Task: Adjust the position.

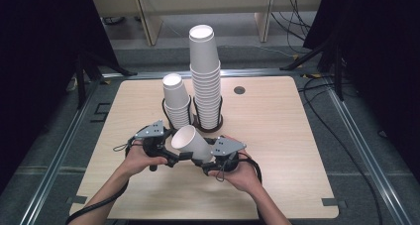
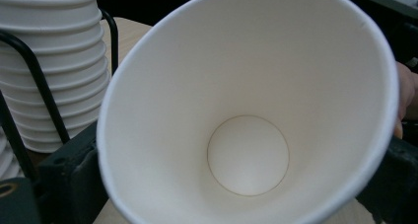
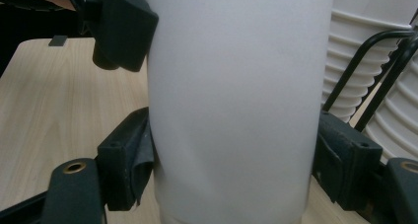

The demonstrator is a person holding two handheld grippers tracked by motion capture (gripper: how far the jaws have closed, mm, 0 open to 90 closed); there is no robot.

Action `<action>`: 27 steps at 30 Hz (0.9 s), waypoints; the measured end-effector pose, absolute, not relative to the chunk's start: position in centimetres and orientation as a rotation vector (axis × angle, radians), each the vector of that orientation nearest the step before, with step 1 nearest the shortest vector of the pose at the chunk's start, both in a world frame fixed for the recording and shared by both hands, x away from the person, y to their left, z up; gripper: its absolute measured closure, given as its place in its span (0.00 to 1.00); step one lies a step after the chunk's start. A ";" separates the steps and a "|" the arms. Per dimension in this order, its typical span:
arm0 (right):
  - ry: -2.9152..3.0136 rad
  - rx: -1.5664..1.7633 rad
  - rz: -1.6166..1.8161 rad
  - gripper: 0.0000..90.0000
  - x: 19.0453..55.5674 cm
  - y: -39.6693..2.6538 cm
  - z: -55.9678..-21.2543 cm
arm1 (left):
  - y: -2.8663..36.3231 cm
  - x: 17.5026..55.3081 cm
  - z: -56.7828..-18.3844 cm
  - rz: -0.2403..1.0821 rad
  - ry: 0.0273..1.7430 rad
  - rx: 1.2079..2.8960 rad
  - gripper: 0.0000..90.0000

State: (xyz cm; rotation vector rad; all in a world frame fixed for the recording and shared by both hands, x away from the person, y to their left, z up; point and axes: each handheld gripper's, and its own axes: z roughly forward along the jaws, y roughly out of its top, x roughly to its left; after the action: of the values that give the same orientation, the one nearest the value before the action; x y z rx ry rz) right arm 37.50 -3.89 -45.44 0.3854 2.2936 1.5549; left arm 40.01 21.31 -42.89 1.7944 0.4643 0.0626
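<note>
The person is holding a white paper cup point(image 1: 190, 142) up over the near middle of the worktop point(image 1: 277, 136), just in front of the two stacks. It's lying tilted, with its open mouth facing up and to the left, toward the left gripper point(image 1: 171, 158). The right gripper point(image 1: 210, 164) is pinching the cup around its body near the base; in the right gripper view, both black pads are pressing into the cup point(image 3: 236, 105) wall, one on each side. The left gripper is sitting at the cup's rim end with its jaws spread. In the left gripper view you're looking straight down inside the cup point(image 2: 246, 110) to its round bottom, with a dark jaw on either side of the rim, and I can't tell if they're touching it.

Behind the hands, a tall stack of paper cups point(image 1: 205, 81) and a shorter stack point(image 1: 177, 101) are standing side by side, each in a black wire holder point(image 1: 208, 127). A small round grommet point(image 1: 239, 90) is sitting farther back on the wood.
</note>
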 end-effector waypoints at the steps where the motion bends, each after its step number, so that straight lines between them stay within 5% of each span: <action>1: 2.305 0.371 1.552 0.28 37.6 -3.9 -45.5 | 21.3 40.0 -42.9 0.069 0.456 1.792 0.06; 27: 2.331 0.448 1.565 0.21 37.7 -3.4 -45.6 | 21.3 39.4 -41.8 0.194 0.359 1.852 0.18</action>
State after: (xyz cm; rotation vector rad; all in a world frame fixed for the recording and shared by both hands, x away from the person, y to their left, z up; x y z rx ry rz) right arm 37.74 -3.43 -45.57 0.4477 2.3314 1.5647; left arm 39.38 21.26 -41.77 1.8518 0.3591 0.1941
